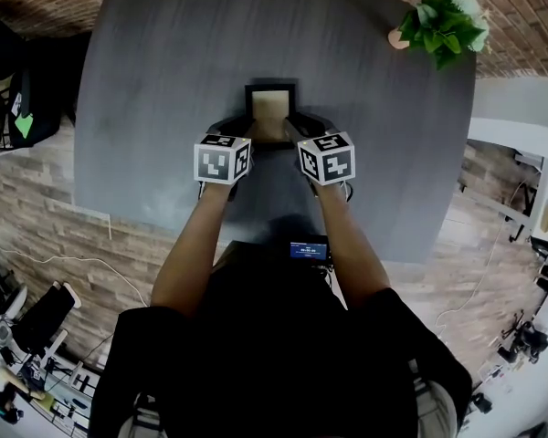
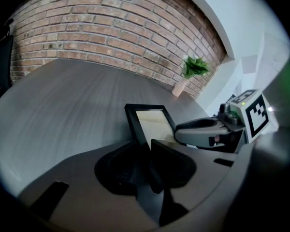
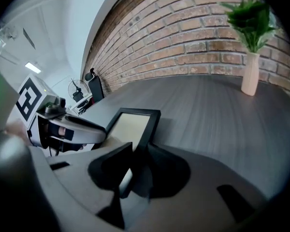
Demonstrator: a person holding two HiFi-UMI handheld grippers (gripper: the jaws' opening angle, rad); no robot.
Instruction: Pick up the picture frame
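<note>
A small black picture frame (image 1: 270, 108) with a pale beige inside lies over the middle of the grey table (image 1: 164, 80), between my two grippers. My left gripper (image 1: 240, 124) is shut on its left border; in the left gripper view the black edge of the frame (image 2: 152, 122) runs down between the jaws of the left gripper (image 2: 147, 151). My right gripper (image 1: 301, 124) is shut on the right border, and the frame (image 3: 130, 124) disappears between the jaws of the right gripper (image 3: 135, 158). The frame casts a shadow on the table beside it.
A green plant (image 1: 443, 21) in a pale vase stands at the table's far right corner. A brick wall rises behind the table. A small lit screen (image 1: 309, 250) sits at the person's chest. Chairs and gear stand on the floor at left.
</note>
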